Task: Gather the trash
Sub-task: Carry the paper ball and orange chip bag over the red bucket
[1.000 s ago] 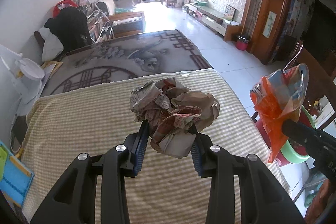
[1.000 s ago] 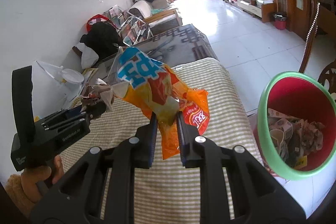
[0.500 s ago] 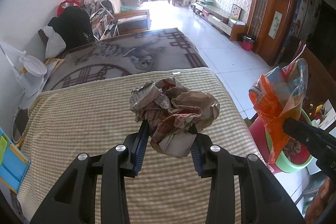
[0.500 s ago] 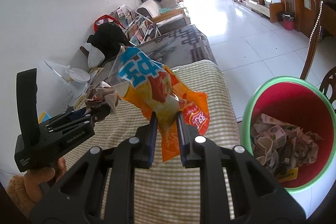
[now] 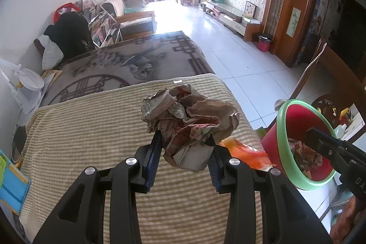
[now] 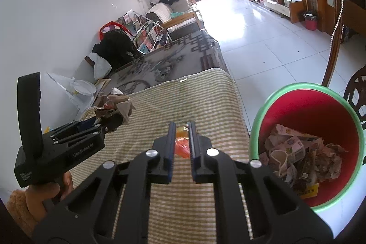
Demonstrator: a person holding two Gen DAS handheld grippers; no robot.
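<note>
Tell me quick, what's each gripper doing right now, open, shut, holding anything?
Left gripper: closed on the crumpled paper wad.
Right gripper: jaws closing to shut, nothing between them; the orange wrapper lies on the striped cloth.

Striped bench (image 5: 91, 141) in front, rug-covered surface (image 5: 128, 61) right behind it. Left tongs (image 5: 183, 148) above the bench middle, crumpled paper wad (image 5: 189, 120) between the pads. Right tongs (image 6: 181, 141) to their right over the bench's right part, orange wrapper (image 6: 181, 145) on the bench seen through the gap between them. Bin (image 6: 306, 104) just off the bench's right edge, on the floor, paper scraps (image 6: 302, 157) inside. Sofa (image 5: 135, 17) far behind along the left wall, TV unit (image 5: 233, 17) along the right wall.
</note>
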